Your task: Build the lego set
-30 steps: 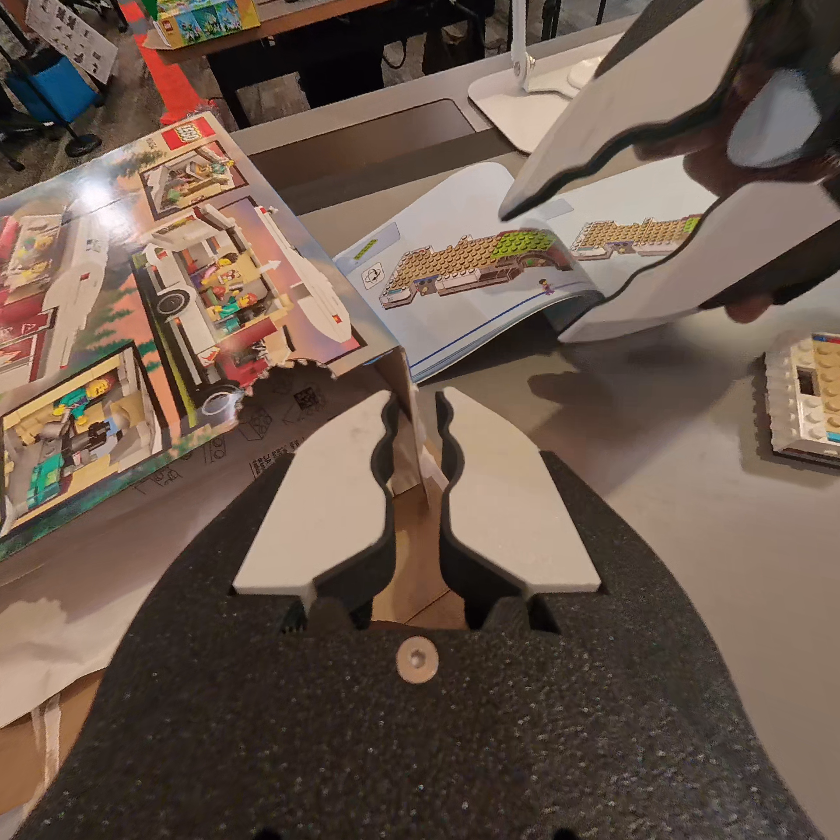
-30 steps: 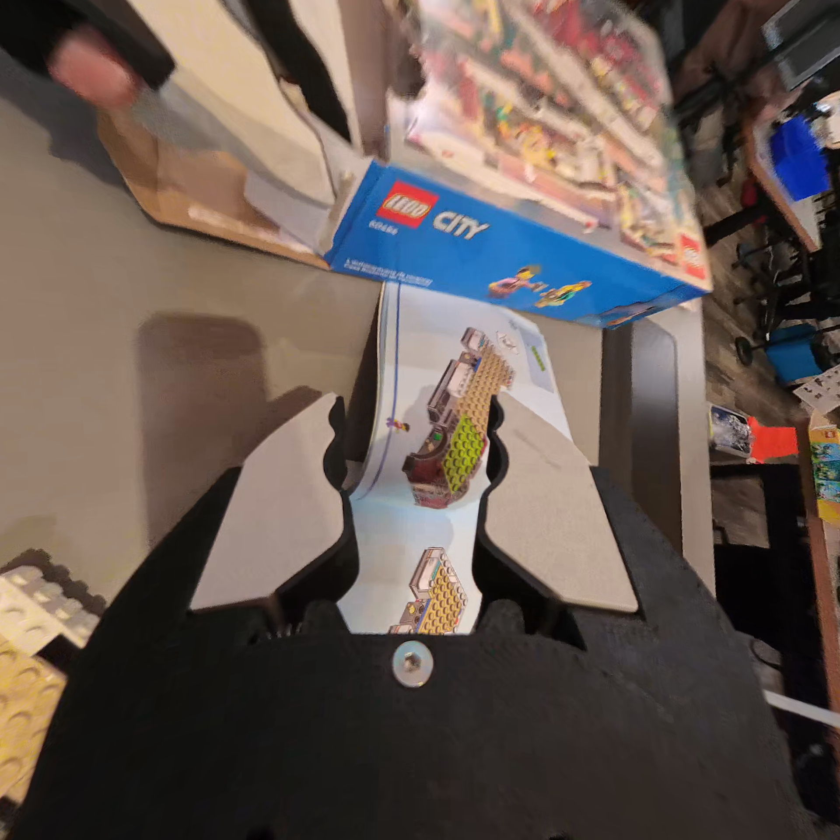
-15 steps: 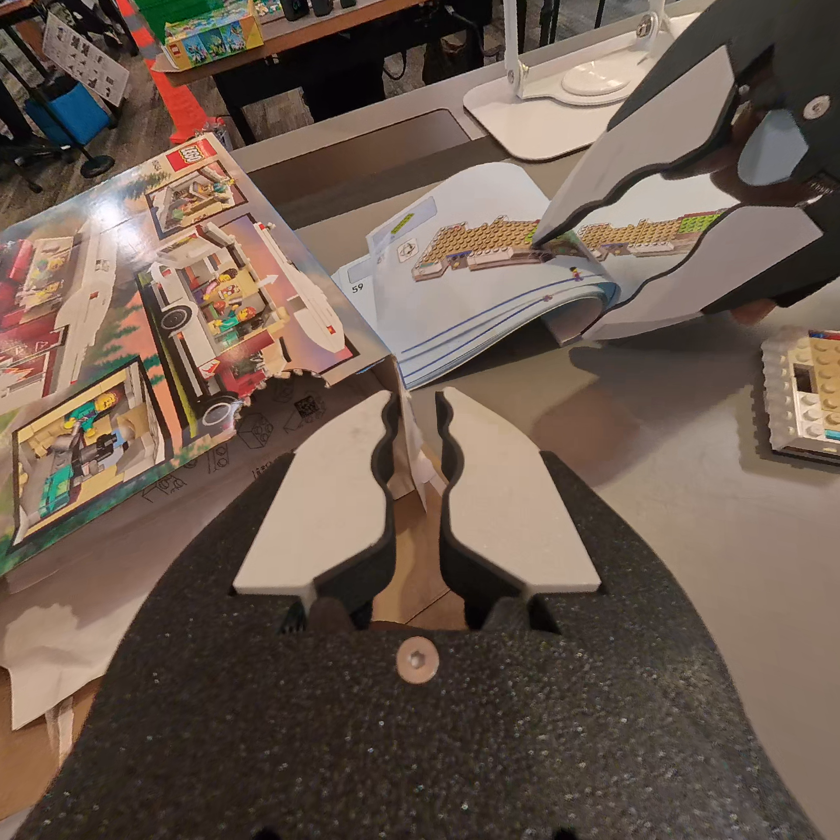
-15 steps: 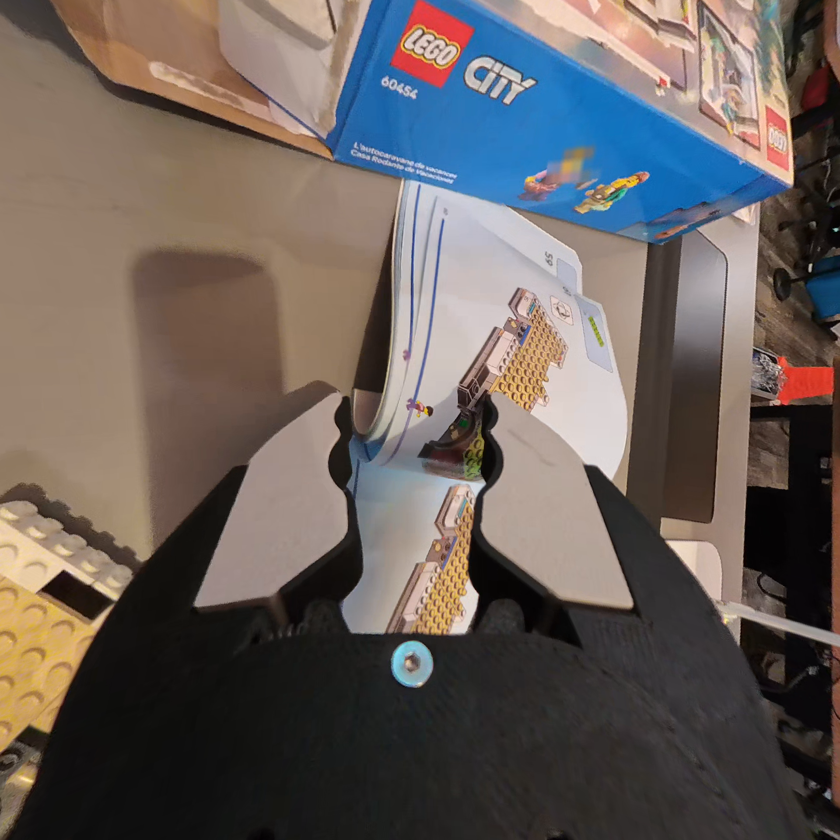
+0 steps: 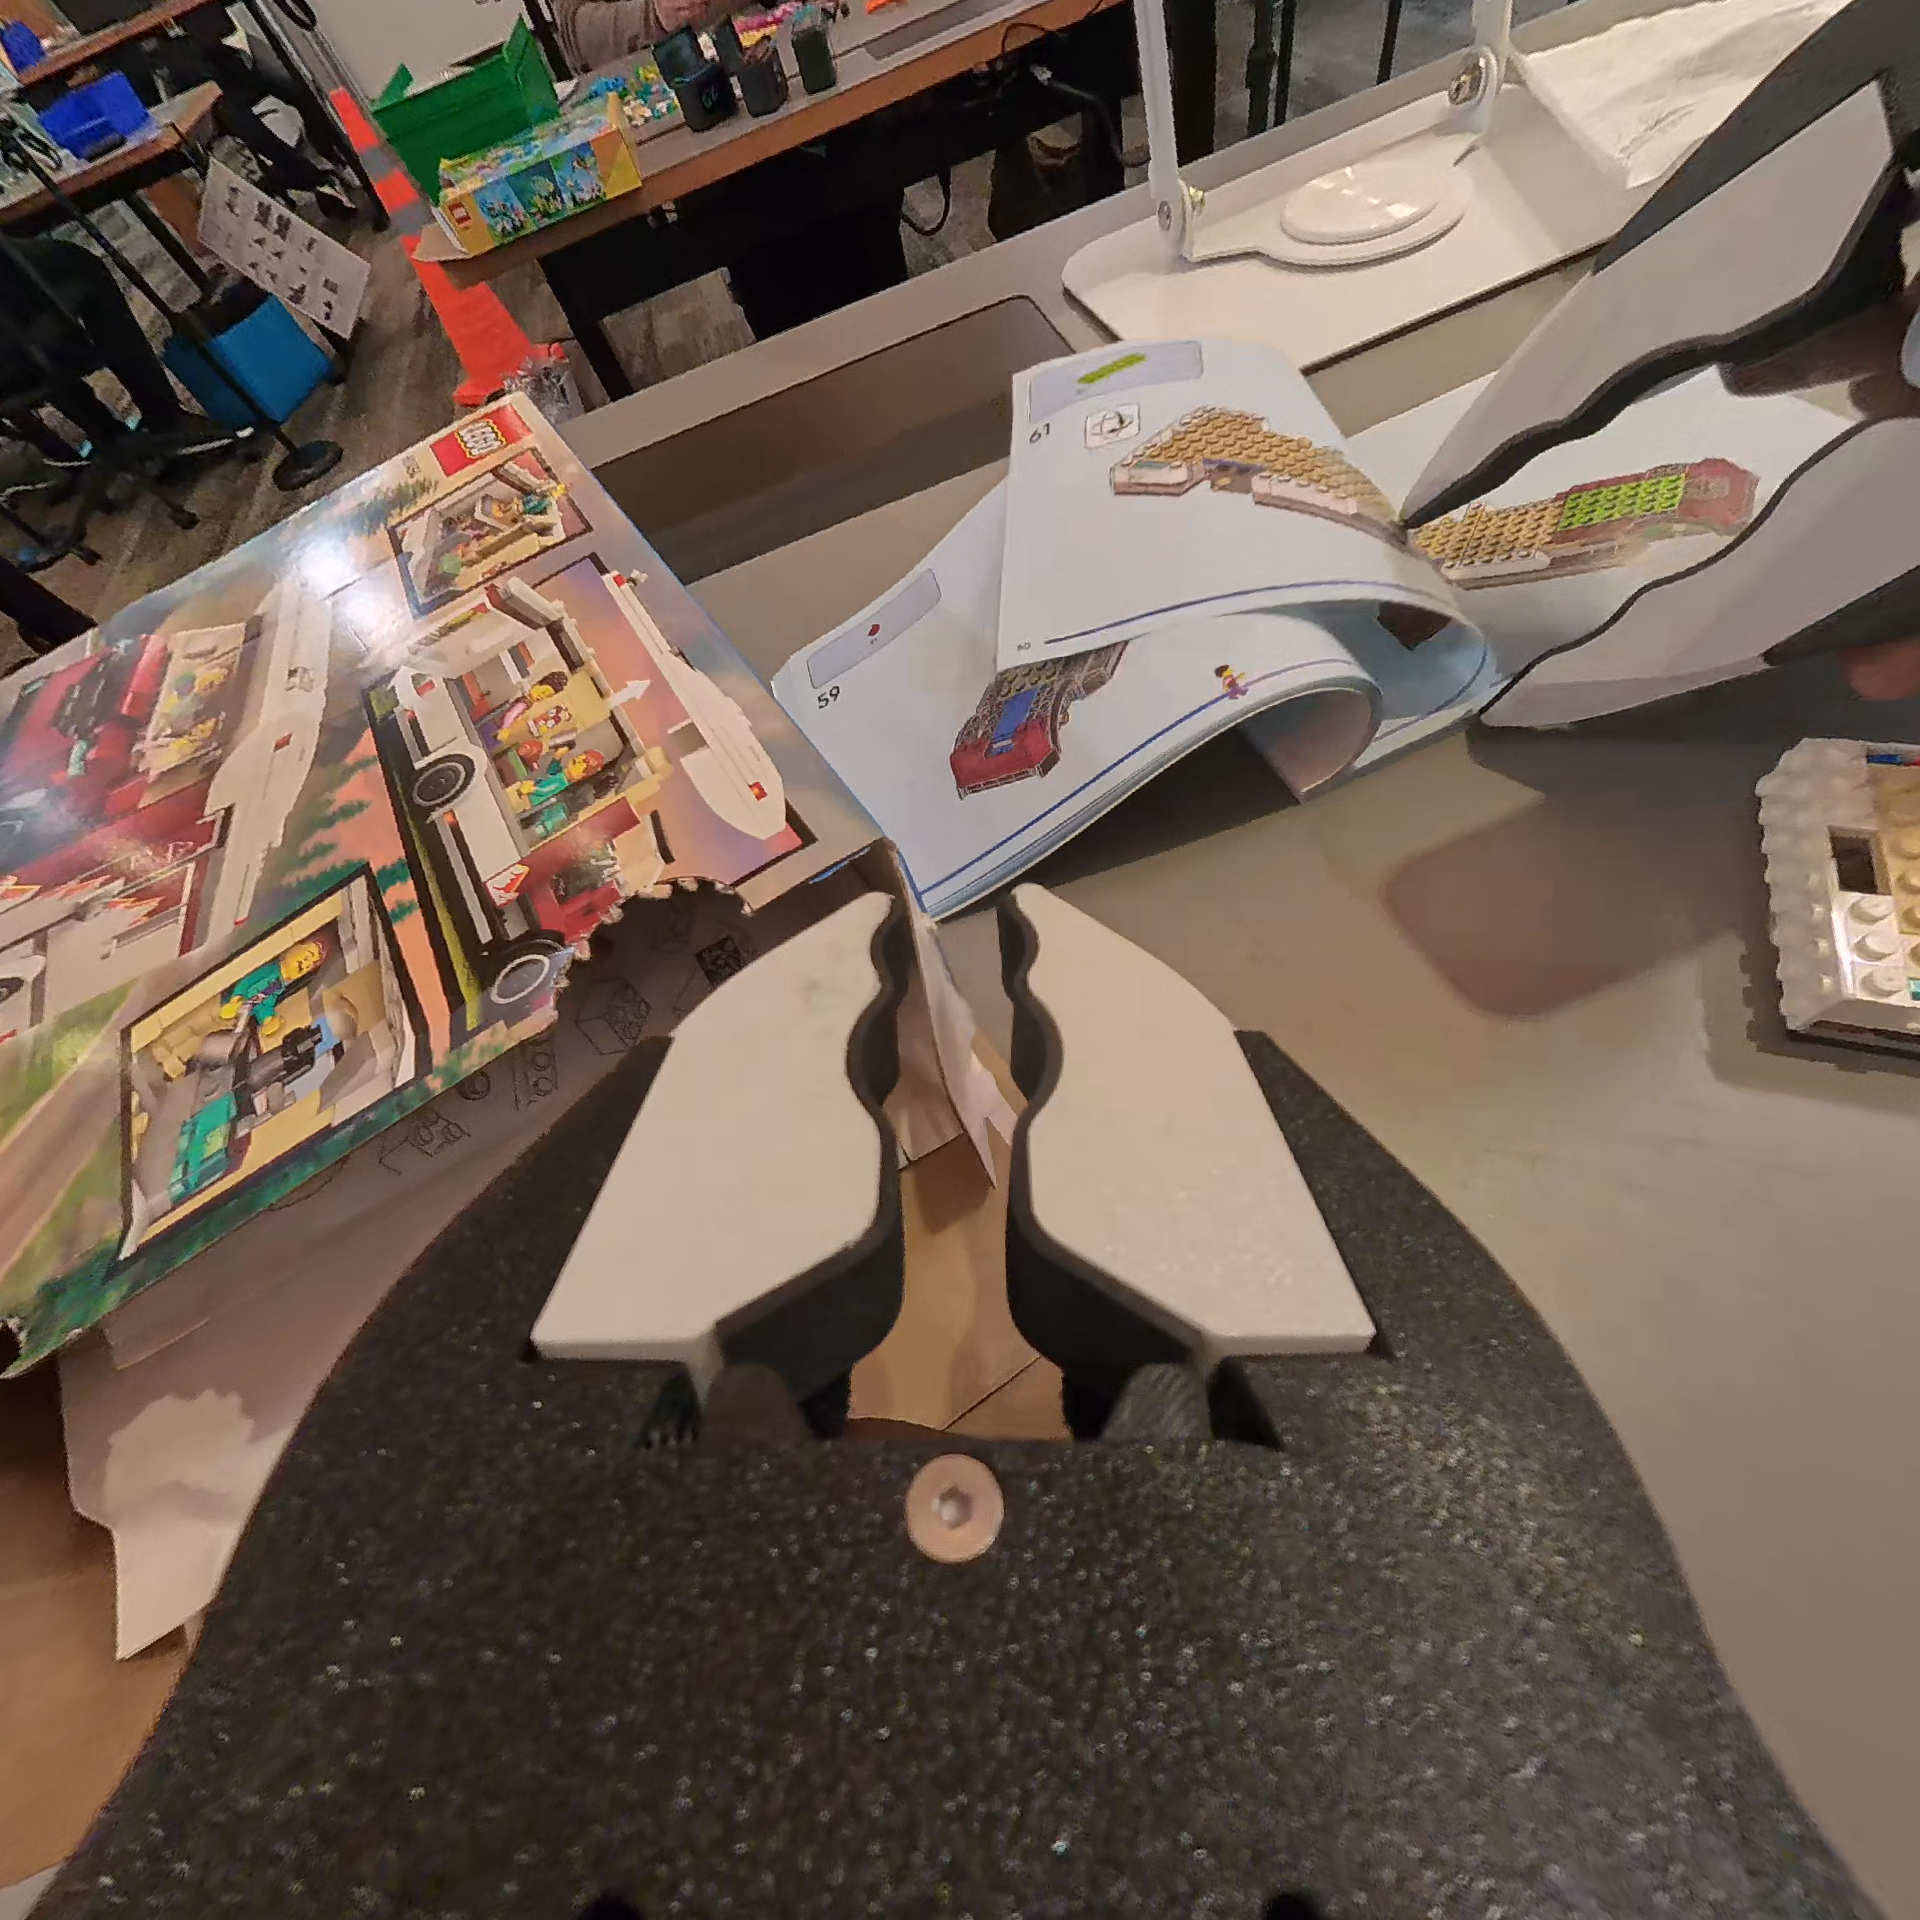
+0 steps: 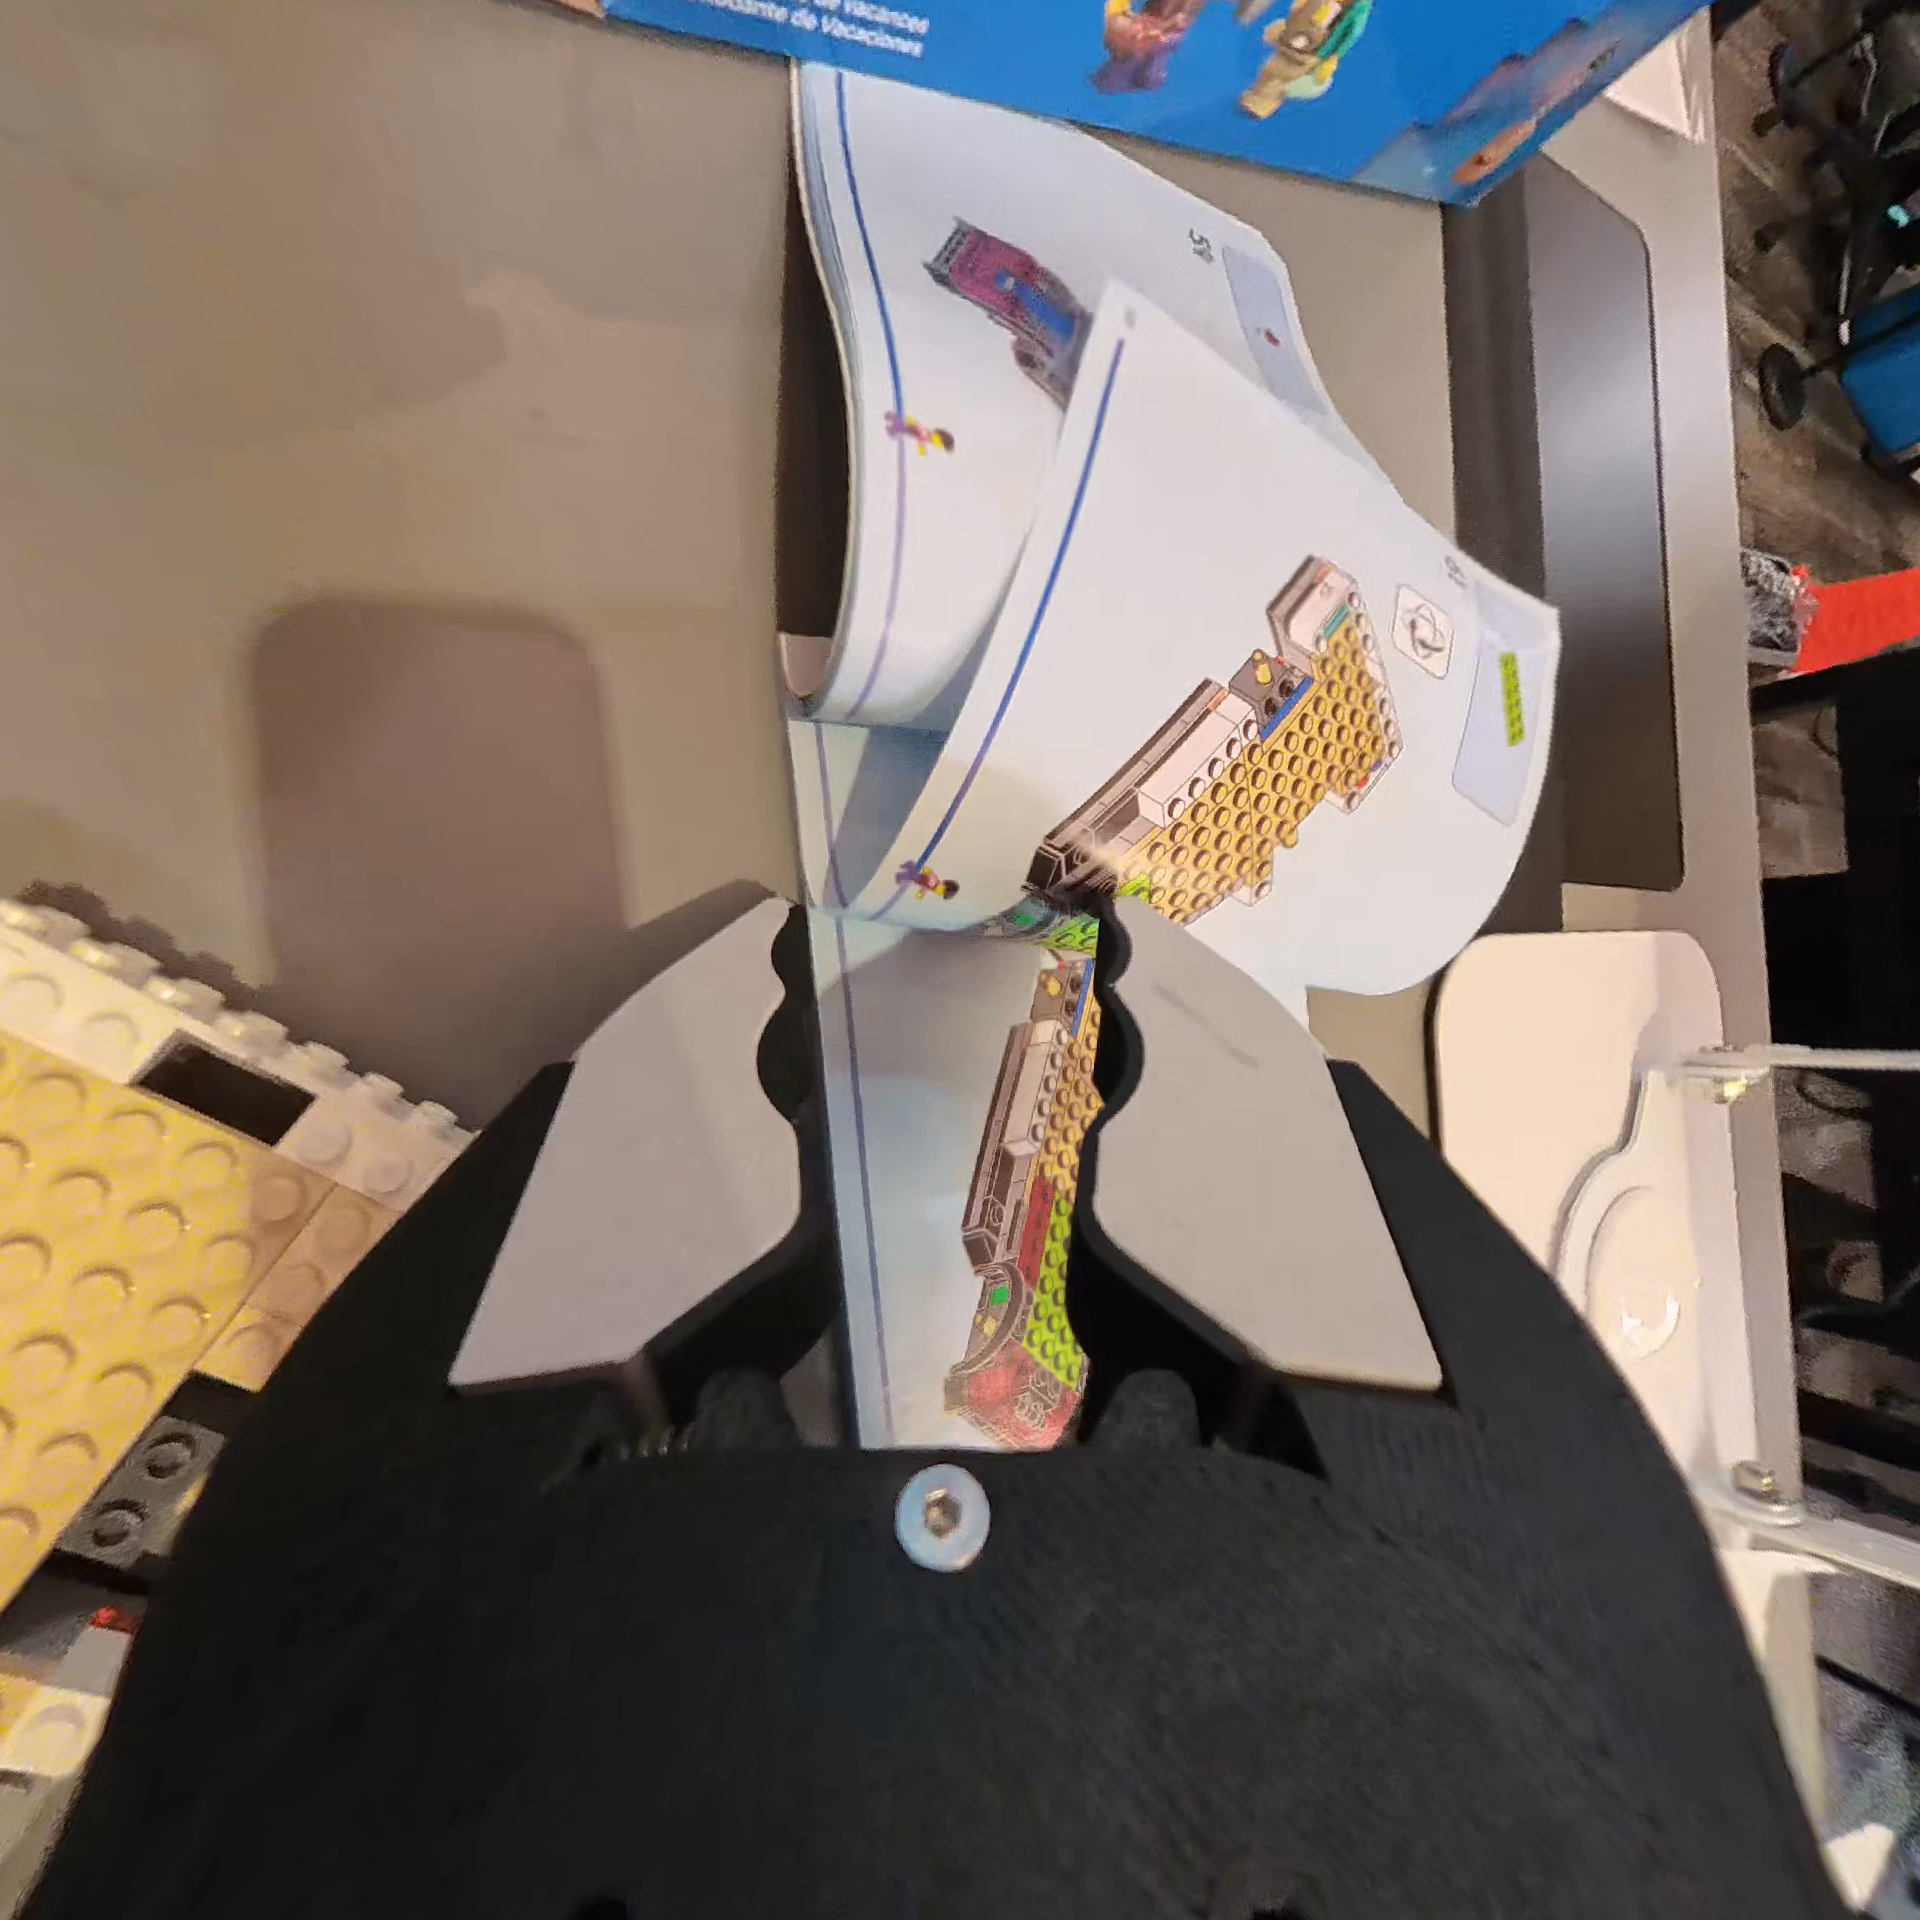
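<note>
My left gripper [image 5: 951, 914] is shut on a raised cardboard flap [image 5: 935, 1039] at the torn-open end of a toy brick set box [image 5: 312, 779], which lies flat on the table. My right gripper [image 6: 940, 920] is open over an open instruction booklet [image 6: 1195, 582]. Its right fingertip [image 6: 1107, 920] touches a page that curls up and over, and a flat page shows between the fingers. In the left wrist view the right gripper [image 5: 1455, 613] stands at the booklet's [image 5: 1143, 540] right side with one fingertip on the curled page. The box's blue side [image 6: 1247, 62] lies beyond the booklet.
A partly built tan and white brick model [image 5: 1849, 894] sits on the grey table at the right, also in the right wrist view [image 6: 135, 1195]. A white lamp base [image 5: 1351, 208] stands behind the booklet. Other tables with boxes are farther back. The grippers' ends are close to 15 centimetres from one another.
My right gripper pushed a booklet page up and over so it now curls high, and its fingers closed a little. My left gripper stayed on the box flap as its view tilted up.
</note>
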A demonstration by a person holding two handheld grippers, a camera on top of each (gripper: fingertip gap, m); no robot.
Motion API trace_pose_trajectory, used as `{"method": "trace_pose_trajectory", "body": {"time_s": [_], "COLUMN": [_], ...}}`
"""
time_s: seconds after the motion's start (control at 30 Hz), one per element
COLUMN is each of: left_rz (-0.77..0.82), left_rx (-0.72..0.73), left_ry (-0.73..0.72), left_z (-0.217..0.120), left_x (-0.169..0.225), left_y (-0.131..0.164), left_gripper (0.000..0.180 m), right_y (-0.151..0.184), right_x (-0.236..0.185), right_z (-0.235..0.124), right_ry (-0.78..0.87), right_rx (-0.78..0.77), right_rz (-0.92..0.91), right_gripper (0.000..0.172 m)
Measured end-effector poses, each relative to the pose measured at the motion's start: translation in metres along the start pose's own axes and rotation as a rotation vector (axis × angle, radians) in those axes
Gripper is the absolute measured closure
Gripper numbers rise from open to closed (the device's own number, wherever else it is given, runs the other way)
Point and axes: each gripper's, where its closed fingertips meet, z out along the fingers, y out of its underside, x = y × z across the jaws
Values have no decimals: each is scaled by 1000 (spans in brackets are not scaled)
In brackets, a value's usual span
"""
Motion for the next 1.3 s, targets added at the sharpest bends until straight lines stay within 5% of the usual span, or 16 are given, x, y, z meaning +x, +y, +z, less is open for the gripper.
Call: {"method": "trace_pose_trajectory", "body": {"time_s": [0.4,0.8,1.0,1.3], "left_rz": [64,130,135,133], "left_rx": [150,73,57,59], "left_ry": [21,122,133,151], "left_z": [-14,-1,0,1], "left_x": [15,52,55,60], "left_y": [-29,-20,-17,-17], "left_gripper": [166,166,166,166], "right_y": [28,40,22,37], "right_x": [2,7,6,21], "right_z": [-14,-19,-28,-19], "right_ry": [44,19,-65,106], "right_rx": [-60,-79,39,-16], "right_rz": [136,325,523,680], "right_gripper": [123,123,123,119]}}
